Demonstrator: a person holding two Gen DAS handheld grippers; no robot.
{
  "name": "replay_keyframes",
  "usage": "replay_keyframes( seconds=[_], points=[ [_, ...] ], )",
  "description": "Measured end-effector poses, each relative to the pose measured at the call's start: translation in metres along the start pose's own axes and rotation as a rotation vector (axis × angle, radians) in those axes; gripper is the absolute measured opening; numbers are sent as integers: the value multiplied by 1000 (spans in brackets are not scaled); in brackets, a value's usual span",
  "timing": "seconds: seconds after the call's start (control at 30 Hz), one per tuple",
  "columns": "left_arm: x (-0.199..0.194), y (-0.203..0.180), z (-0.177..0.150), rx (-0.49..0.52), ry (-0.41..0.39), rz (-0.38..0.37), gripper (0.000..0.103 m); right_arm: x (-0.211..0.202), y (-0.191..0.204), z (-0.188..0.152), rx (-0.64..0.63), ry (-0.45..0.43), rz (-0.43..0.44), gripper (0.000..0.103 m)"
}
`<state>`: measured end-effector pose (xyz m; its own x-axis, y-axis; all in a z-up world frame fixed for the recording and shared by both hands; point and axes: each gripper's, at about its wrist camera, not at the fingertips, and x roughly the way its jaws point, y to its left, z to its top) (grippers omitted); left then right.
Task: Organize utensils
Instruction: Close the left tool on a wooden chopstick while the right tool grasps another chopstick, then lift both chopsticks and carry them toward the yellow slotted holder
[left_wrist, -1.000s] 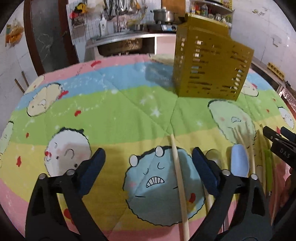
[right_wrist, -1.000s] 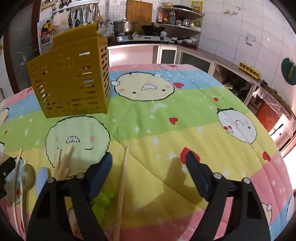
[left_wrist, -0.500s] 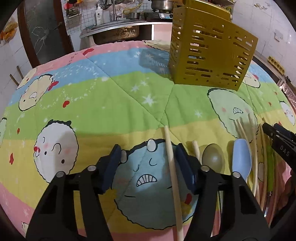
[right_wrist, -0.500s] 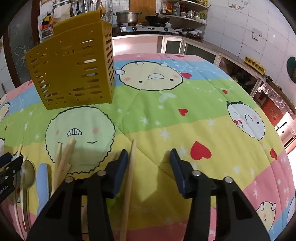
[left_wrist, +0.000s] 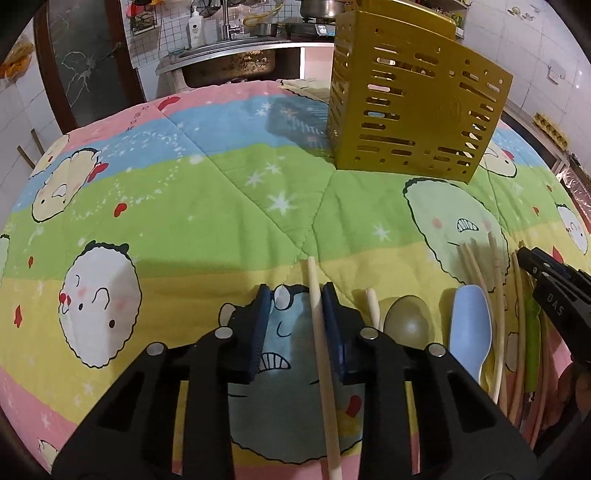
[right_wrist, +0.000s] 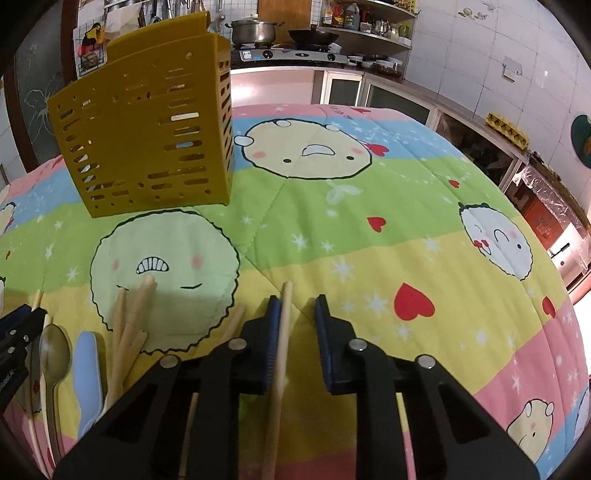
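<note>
A yellow slotted utensil holder (left_wrist: 413, 114) stands upright at the far side of the quilt; it also shows in the right wrist view (right_wrist: 147, 133). My left gripper (left_wrist: 297, 299) is partly closed around a wooden stick (left_wrist: 321, 343) that lies against its right pad, with a gap on the left. My right gripper (right_wrist: 295, 310) is partly closed around another wooden stick (right_wrist: 280, 343) that lies against its left pad. A metal spoon (left_wrist: 404, 321), a blue spoon (left_wrist: 471, 325) and several chopsticks (left_wrist: 491, 280) lie between the two.
A colourful cartoon quilt (left_wrist: 184, 206) covers the table. A green utensil (left_wrist: 532, 350) lies by the right gripper's tip. The kitchen counter with sink (left_wrist: 229, 62) and the stove with pots (right_wrist: 280, 40) stand behind the table.
Both grippers have narrowed from wide open to a small gap, each around its own wooden stick. Both have moved forward and lower over the quilt.
</note>
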<state>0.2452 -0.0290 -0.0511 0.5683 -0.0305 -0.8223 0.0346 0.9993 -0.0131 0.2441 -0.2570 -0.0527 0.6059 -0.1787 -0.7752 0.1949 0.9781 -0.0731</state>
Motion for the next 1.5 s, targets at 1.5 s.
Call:
replay_keyframes(
  seconds=[1.5],
  points=[
    [-79, 10, 20, 4, -239, -58, 20, -124, -24, 12, 51, -418, 125, 6]
  ],
)
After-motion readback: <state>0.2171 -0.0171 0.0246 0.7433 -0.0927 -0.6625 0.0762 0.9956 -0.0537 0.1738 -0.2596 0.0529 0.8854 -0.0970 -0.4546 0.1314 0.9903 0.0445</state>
